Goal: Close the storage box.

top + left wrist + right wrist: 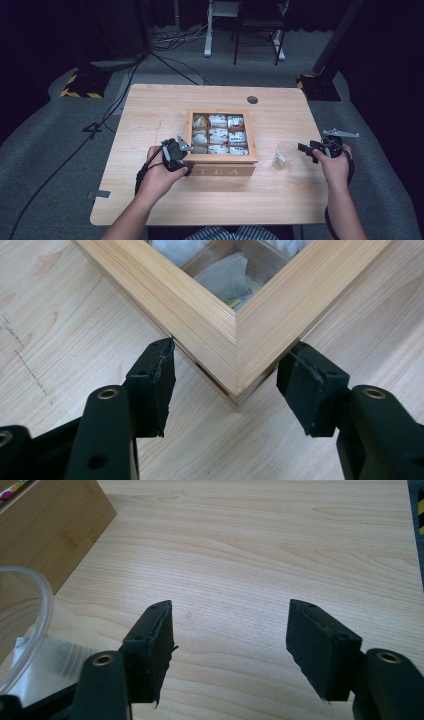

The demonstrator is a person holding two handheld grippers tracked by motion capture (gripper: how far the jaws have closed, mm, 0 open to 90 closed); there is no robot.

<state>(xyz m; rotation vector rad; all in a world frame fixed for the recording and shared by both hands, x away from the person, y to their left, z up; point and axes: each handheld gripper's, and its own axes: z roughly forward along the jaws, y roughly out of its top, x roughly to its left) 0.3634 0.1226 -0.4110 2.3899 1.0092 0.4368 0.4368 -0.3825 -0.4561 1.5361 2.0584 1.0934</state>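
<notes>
On the table (150, 115), a tea box (220, 136) sits open at the middle, with a gripper at either side.

At the box's near-left corner the left gripper (175, 152) is held with its jaws spread wide; in the left gripper view (225, 380) the wooden corner (235, 357) pokes into the gap between the two pads, and neither pad visibly presses on it. Tea bags (219, 134) fill the box's compartments, and "TEA" is lettered on its front face. A clear cup (284, 155) stands just right of the box, something white lying in its bottom. Right of the cup, the right gripper (306, 149) hovers with jaws wide apart over bare wood, holding nothing; in the right gripper view (230, 645) the cup's rim (35, 625) shows at the left edge, beside the box's side wall.
</notes>
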